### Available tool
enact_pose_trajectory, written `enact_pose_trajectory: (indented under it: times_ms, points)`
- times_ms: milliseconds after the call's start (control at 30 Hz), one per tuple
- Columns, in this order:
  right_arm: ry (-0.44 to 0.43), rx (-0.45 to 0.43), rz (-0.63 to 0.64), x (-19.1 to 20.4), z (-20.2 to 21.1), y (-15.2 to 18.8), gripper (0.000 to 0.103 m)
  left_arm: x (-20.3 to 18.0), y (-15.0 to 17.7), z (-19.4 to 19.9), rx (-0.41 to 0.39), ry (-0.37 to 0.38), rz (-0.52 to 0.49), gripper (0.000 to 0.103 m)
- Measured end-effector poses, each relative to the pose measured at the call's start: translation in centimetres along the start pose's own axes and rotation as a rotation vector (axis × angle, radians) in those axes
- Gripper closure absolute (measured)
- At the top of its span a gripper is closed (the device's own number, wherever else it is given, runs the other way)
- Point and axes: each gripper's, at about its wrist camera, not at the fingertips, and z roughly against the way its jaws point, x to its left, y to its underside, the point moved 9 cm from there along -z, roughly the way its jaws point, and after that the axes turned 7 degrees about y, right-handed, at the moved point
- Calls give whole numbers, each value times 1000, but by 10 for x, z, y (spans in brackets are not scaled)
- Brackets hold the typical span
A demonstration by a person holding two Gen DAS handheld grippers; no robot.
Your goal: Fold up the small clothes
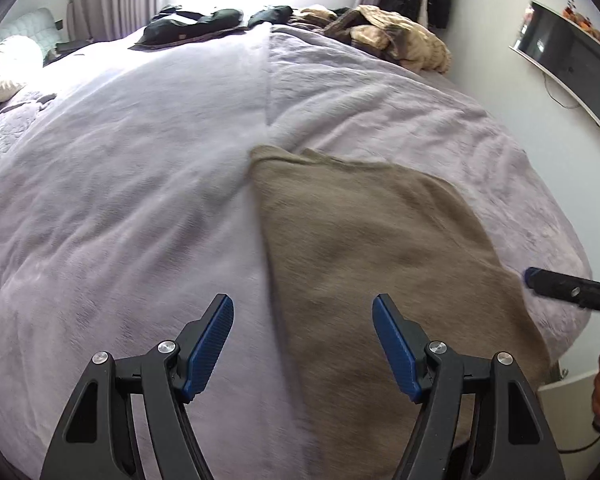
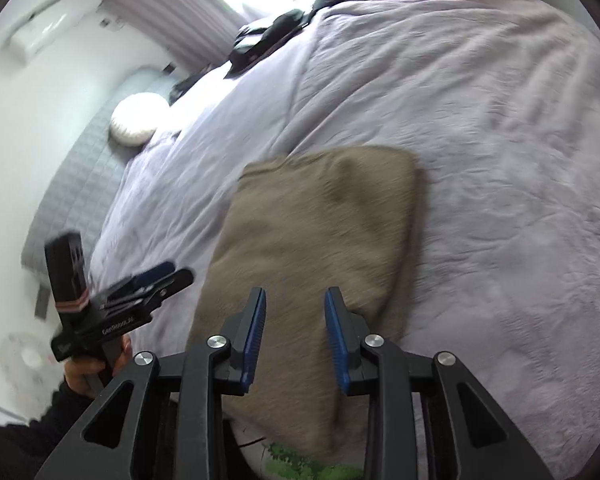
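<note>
A taupe-brown garment [image 1: 364,248] lies flat on the lilac bed cover [image 1: 140,160], folded into a long panel that runs toward the near edge. It also shows in the right wrist view [image 2: 320,232]. My left gripper [image 1: 303,312] is open wide and empty, hovering over the garment's left edge. My right gripper [image 2: 296,308] is open and empty above the garment's near end. The right gripper also shows at the right edge of the left wrist view [image 1: 540,280]. The left gripper also shows in the right wrist view [image 2: 168,274], to the left of the garment.
A pile of dark clothes [image 1: 196,22] and a beige-brown heap [image 1: 392,36] lie at the bed's far side. A white round cushion [image 1: 10,66] sits by the headboard. A wall TV [image 1: 572,56] hangs to the right. The lilac cover [image 2: 500,160] spreads wide around the garment.
</note>
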Motion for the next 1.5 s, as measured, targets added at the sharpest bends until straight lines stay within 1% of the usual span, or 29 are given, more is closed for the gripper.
enact_pose_trajectory:
  times_ms: [100, 167, 233, 267, 333, 467, 633, 833, 967, 1100, 1233, 1333, 1400, 1467, 1500]
  points:
    - [40, 25, 48, 7, -8, 15, 71, -12, 16, -6, 29, 4, -4, 30]
    - [69, 35, 53, 4, -11, 23, 71, -16, 28, -11, 46, -7, -4, 30]
    - [104, 46, 37, -7, -16, 32, 71, -17, 39, -16, 60, -34, -8, 30]
    - [117, 50, 24, -13, -17, 36, 75, -18, 43, -17, 61, -40, -9, 30]
    - [122, 51, -13, -24, -20, 44, 76, -19, 49, -19, 56, -41, -7, 30]
    - [136, 17, -36, -31, -17, 51, 82, -18, 56, -19, 49, -38, 14, 30]
    - [164, -12, -25, -31, -10, 55, 82, -16, 59, -18, 44, -38, 33, 30]
    - [162, -19, -63, -36, 1, 60, 82, -17, 58, -16, 45, -50, 35, 30]
    - [162, -24, -82, -35, 5, 61, 79, -17, 57, -15, 45, -52, 33, 30]
    - [167, -20, -90, -34, 5, 61, 78, -18, 55, -14, 43, -62, 21, 30]
    - [176, -18, -107, -36, 8, 59, 78, -16, 52, -11, 43, -67, 31, 30]
    - [240, -30, -122, -44, 16, 57, 75, -15, 49, -10, 45, -72, 29, 30]
    - [244, -37, -147, -50, 22, 55, 73, -15, 47, -8, 42, -76, 22, 30]
    - [261, -39, -165, -55, 26, 54, 67, -14, 44, -7, 36, -80, 21, 30]
    - [268, -42, -170, -57, 27, 53, 65, -14, 43, -6, 35, -80, 23, 30]
